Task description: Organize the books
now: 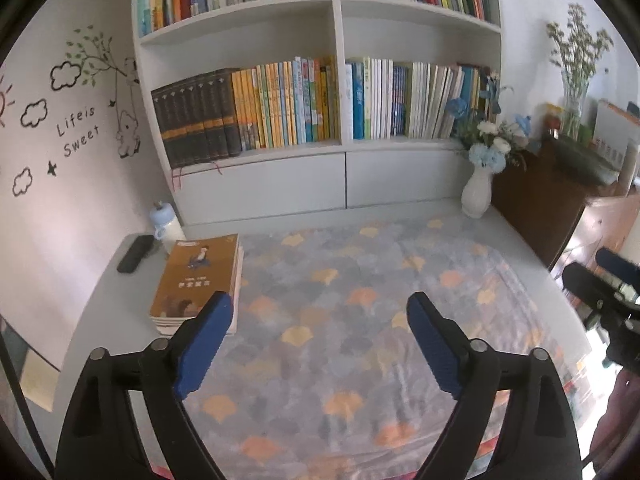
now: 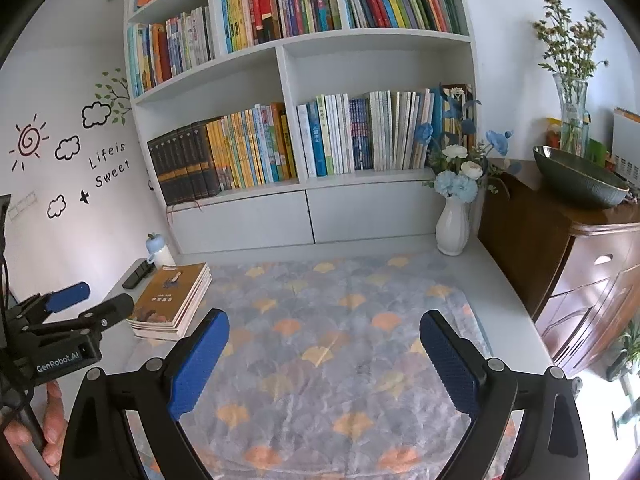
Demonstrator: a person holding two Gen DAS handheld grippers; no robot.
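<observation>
Your left gripper (image 1: 320,300), black arms w/ blue ribbed pads, was spread wide and held nothing; your right gripper (image 2: 324,320) was likewise wide and bare. Both hung over the grey fleece cloth w/ orange and yellow fan shapes (image 1: 360,320), neither touching anything.

The task's thing, a short stack of thin brown-covered paperback books (image 1: 200,276), lay flat at the cloth's left edge, just beyond your left pad and partly hidden by it in the left view.

Risks, as I judged them:
- Covers were thin and the stack loose, so pinching only the top one would prob. peel it off and skew the rest.
- The fleece looked soft; a low pad could snag it and drag the stack.
- A black slab-shaped remote (image 1: 135,254) and a small white bottle w/ a blue cap (image 1: 166,226) sat just behind the stack. A push toward the wall could knock either.
- Your two grippers were close on the left side, so both reaching for the stack might clash.

Farther back, a white ceramic vase of blue and white flowers (image 2: 452,228) stood at the right rear corner, near the lower right shelf, where a wide swing could tip it.

Beyond rose the white bookcase (image 1: 338,80); its lower compartments were nearly full of upright spines, so a slot would be tight. A dark wooden cabinet (image 2: 560,248) stood right, and a wall w/ black cloud decals (image 1: 36,114) left.
</observation>
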